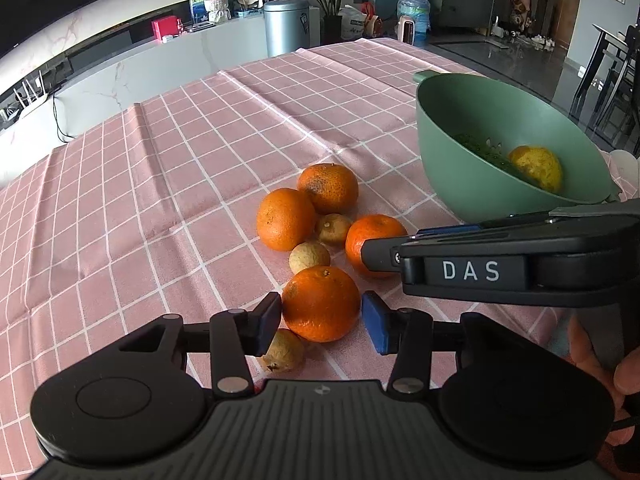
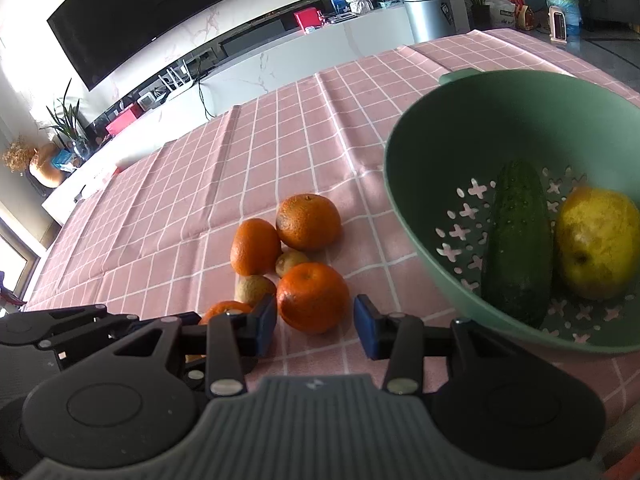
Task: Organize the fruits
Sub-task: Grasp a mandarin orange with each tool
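Several oranges and three small brownish fruits lie huddled on the pink checked cloth [image 1: 160,184]. My left gripper [image 1: 322,324] is open, its blue pads flanking the nearest orange [image 1: 320,304], which rests on the cloth. My right gripper [image 2: 315,324] is open around another orange [image 2: 312,298], with a thin gap at the right pad. That orange [image 1: 360,240] shows partly behind the right gripper's finger in the left wrist view. To the right stands a green colander bowl [image 2: 404,184] holding a cucumber [image 2: 518,240] and a yellow fruit [image 2: 600,240].
One small brown fruit [image 1: 282,350] lies just under the left pad. A hand [image 1: 596,364] holds the right gripper at the right edge. Beyond the table's far edge stand a metal bin [image 1: 286,26], a water bottle [image 1: 414,12] and dark chairs [image 1: 616,76].
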`<control>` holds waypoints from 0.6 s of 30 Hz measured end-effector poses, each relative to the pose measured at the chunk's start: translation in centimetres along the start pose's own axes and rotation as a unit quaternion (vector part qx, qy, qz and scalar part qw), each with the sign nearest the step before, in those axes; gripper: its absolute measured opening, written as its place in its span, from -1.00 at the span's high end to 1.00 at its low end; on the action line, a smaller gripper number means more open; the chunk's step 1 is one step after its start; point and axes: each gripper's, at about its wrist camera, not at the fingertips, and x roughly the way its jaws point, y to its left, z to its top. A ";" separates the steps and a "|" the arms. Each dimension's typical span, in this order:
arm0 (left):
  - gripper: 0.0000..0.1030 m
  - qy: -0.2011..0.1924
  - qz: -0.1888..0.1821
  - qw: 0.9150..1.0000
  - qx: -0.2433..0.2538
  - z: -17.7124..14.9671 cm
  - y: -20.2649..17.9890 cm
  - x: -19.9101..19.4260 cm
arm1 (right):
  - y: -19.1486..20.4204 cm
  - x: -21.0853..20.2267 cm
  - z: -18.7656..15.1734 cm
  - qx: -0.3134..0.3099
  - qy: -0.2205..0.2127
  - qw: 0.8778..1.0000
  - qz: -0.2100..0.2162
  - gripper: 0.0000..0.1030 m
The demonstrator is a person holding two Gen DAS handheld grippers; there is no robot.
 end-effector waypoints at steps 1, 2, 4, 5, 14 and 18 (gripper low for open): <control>-0.06 0.000 -0.001 1.000 -0.004 0.0 0.1 0.1 | 0.0 0.2 0.0 0.001 0.000 1.000 0.001 0.22; -0.06 0.000 -0.002 1.000 -0.008 0.1 0.2 0.2 | 0.0 0.3 0.0 0.001 0.001 1.000 0.001 0.22; -0.05 0.000 -0.003 1.000 -0.013 0.1 0.4 0.2 | 0.0 0.5 0.0 0.001 0.002 1.000 0.002 0.21; -0.04 0.000 -0.005 1.000 -0.015 0.1 0.5 0.2 | 0.0 0.6 0.0 0.001 0.002 1.000 0.004 0.21; 0.06 -0.005 -0.006 0.999 -0.032 0.1 0.4 0.0 | 0.1 0.6 -0.2 -0.006 0.008 1.000 0.009 0.28; 0.08 -0.007 0.000 0.999 -0.042 0.2 0.5 -0.3 | 0.4 -0.4 -0.2 -0.018 -0.006 1.000 0.017 0.30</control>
